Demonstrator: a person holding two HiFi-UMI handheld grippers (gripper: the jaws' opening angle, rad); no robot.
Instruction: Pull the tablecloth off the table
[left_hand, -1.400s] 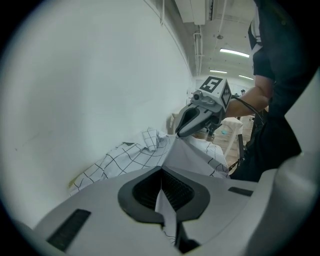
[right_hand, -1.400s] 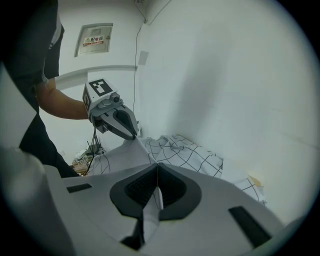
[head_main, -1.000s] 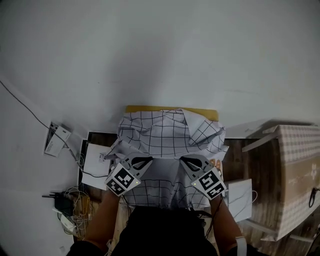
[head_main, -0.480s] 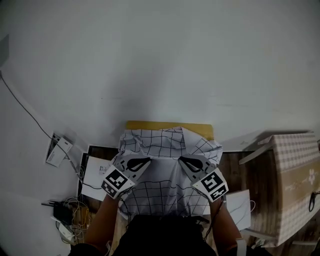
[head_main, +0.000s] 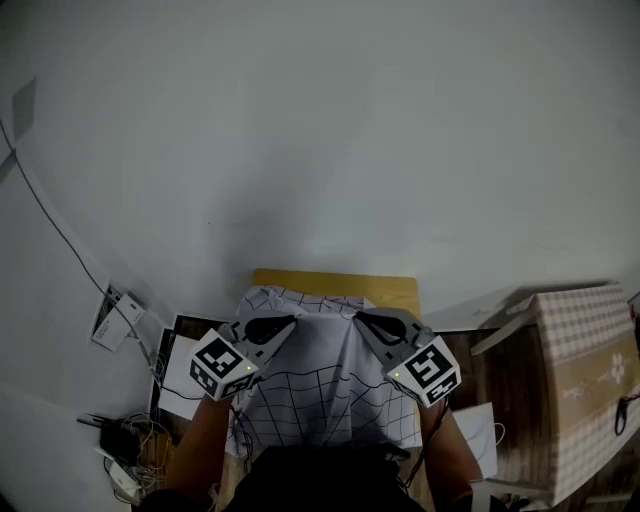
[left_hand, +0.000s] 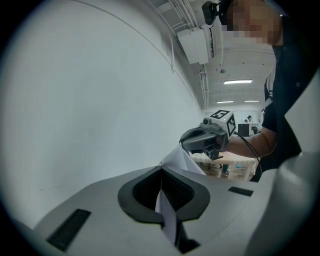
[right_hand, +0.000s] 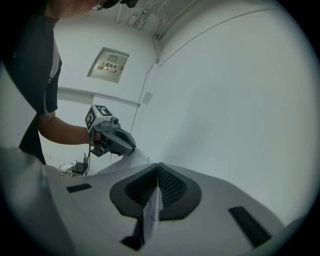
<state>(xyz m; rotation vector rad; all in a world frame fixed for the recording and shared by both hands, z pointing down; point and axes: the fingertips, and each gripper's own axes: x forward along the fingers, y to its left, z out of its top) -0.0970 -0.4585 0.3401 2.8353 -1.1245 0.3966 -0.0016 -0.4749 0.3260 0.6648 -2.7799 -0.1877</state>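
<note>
Grey left claw (head_main: 288, 322) and right claw (head_main: 359, 318) carry black-white marker cubes (head_main: 222, 362).

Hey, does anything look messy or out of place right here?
The white black-gridded tablecloth hangs crumpled from the left gripper and right gripper, baring the far edge of the yellow tabletop. Loose cables tangle on the floor at left.

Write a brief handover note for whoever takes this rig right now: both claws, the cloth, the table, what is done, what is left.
Left claw: shut on the white tablecloth with black grid lines.
Right claw: shut on the same cloth.
Cloth: held up between both claws, hanging toward the person over the yellow wooden table.
Done: both grips taken; the table's far strip is bare.
Left: draw the cloth fully clear of the table.
</note>
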